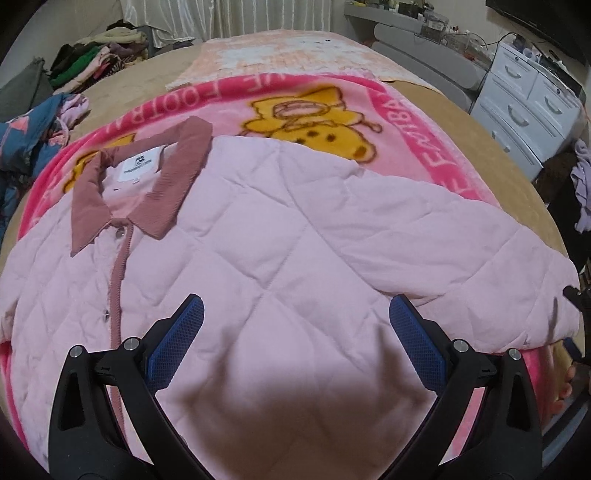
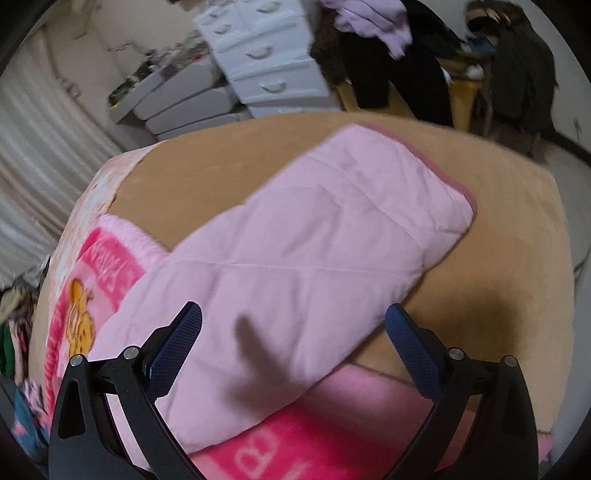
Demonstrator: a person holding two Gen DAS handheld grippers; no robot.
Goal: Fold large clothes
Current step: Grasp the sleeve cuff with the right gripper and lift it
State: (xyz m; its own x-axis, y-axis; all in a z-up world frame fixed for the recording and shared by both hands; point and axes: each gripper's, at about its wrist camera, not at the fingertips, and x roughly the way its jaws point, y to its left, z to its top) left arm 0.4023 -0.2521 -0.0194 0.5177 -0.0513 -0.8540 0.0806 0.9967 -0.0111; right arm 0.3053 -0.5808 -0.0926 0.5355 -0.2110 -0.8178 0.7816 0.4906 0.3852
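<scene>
The pink quilted jacket lies buttoned and flat on the cartoon blanket, both the left gripper and right gripper hover spread and empty, so folding seems barely begun, and the outstretched sleeve likely needs pinching next.

I am working in a lived-in bedroom of a home. Under my tongs is a wide bed with a tan fitted sheet, and spread over it a fleecy hot-pink blanket printed with yellow cartoon bears. A white plastic chest of drawers with curved handles stands beside the bed, next to grey padded cushions stacked against the wall. Pale pleated curtains hang behind the head of the bed. A heap of mixed loose clothes, green, cream and dark, sits at the far left corner, and dark garments hang near the drawers.
</scene>
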